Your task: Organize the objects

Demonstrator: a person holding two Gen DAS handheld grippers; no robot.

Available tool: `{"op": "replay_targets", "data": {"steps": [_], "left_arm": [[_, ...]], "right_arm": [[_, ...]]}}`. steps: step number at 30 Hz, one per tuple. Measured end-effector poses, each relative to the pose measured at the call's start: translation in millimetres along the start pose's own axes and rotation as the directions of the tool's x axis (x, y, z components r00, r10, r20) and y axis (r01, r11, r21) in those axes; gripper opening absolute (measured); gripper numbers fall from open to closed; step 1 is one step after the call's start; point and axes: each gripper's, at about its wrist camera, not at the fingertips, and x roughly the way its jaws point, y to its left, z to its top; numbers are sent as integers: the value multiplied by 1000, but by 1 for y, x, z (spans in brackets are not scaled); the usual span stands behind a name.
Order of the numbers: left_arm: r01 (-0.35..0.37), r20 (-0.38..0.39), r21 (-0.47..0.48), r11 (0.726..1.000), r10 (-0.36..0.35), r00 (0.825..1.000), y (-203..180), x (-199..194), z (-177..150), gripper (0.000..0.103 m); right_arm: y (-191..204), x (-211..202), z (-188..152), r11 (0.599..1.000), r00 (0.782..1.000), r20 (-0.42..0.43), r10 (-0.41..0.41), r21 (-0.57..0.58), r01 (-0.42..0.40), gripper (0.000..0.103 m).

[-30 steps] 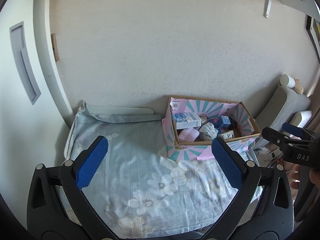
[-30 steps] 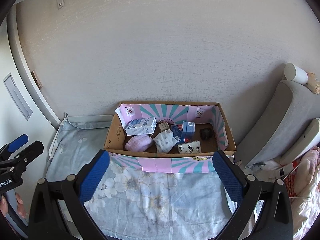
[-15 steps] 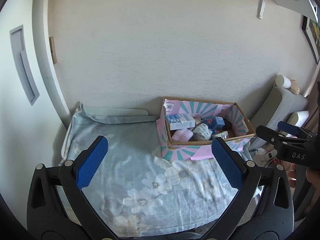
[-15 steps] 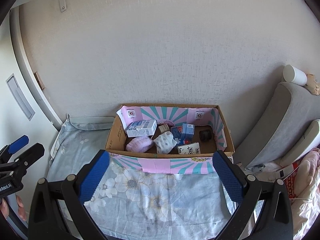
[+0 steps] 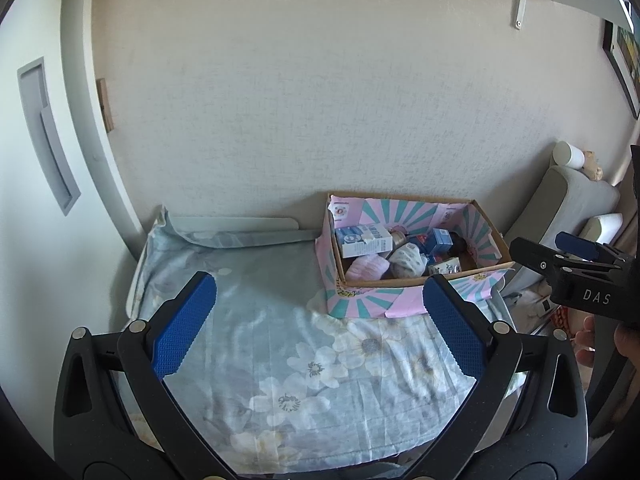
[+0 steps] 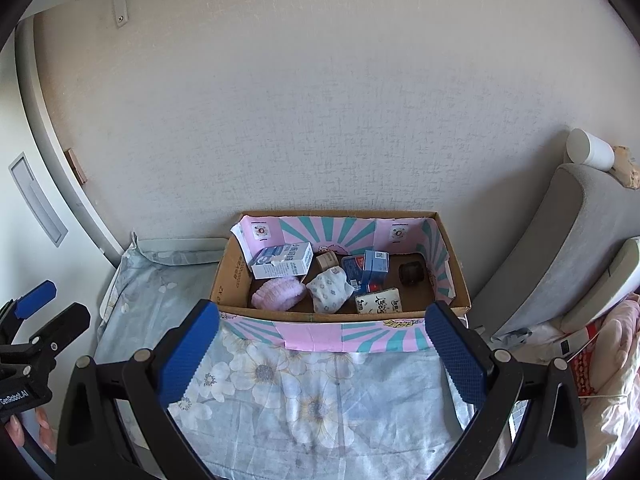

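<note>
Nearest my cameras, both tools were spread wide and empty. My left gripper hung above the flowered cloth that covered the table, its blue pads far apart with nothing between them. My right gripper was released the same way, over the cloth's near edge and just short of the box.

Past the right pads sat the cardboard box, pushed against the wall at the right end of the table, its front flap folded down onto the cloth with a pink and teal sunburst print. Everything I could see of the task's things lay inside it: a white and blue carton at the back left, a pink knitted piece in front of it, a white patterned cloth bundle just beside that, a small blue box behind, a tissue pack at the front, and a dark jar toward the right wall of the box.

The cloth left of the box lay bare. Farther right stood a grey cushion with a white cup on top.
</note>
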Motion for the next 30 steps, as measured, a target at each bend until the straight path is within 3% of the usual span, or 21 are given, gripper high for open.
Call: {"op": "replay_targets", "data": {"steps": [27, 30], "left_arm": [[-102, 31, 33, 994, 101, 994, -2, 4, 4, 103], [-156, 30, 37, 987, 155, 987, -4, 5, 4, 103]], "right_arm": [[2, 6, 4, 1000, 1000, 4, -4, -12, 4, 103], [2, 5, 4, 1000, 1000, 5, -4, -15, 4, 103]]}}
